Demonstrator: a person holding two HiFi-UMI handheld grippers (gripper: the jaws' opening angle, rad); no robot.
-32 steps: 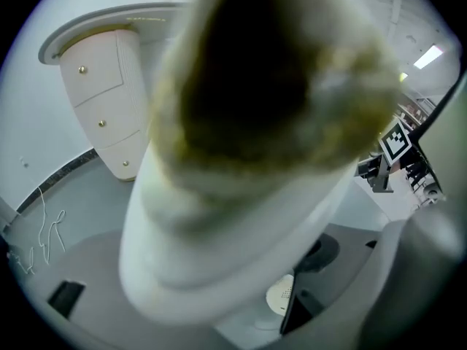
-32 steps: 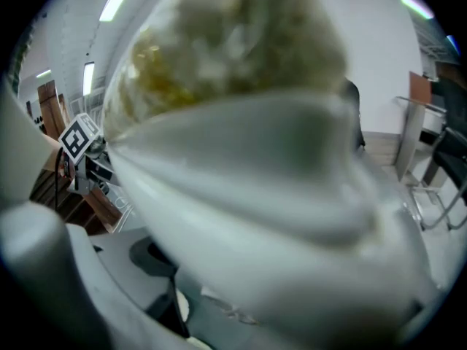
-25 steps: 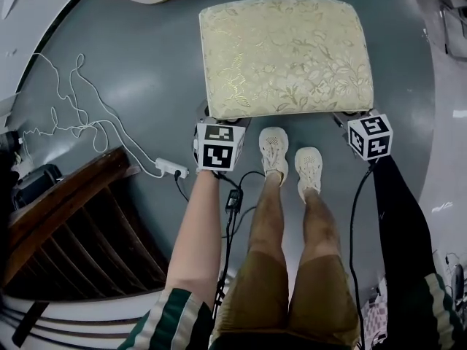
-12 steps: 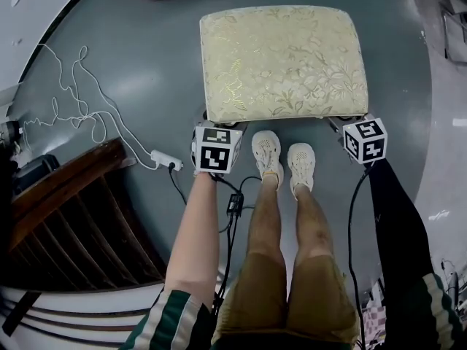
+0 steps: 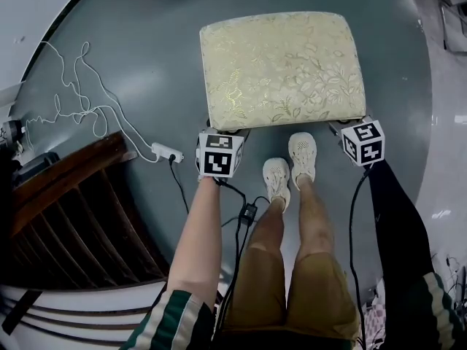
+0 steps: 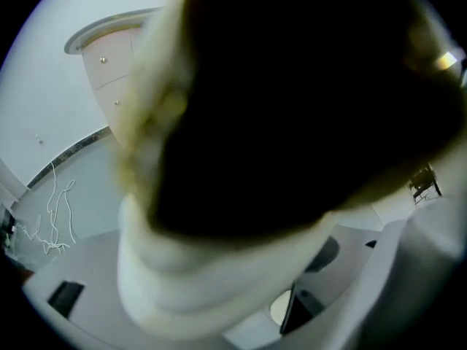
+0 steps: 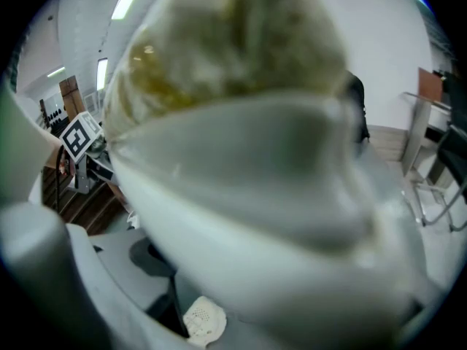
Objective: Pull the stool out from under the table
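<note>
As only gripper views show, left hand-held gripper and right hand-held gripper pinch the stool.

Stool between left gripper, right gripper

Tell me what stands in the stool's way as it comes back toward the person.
The person's own shoes stand just behind the near edge of the stool, between the left gripper and right gripper at its near corners. A black cable lies on the floor beside them. Nothing else visible blocks the path.
</note>
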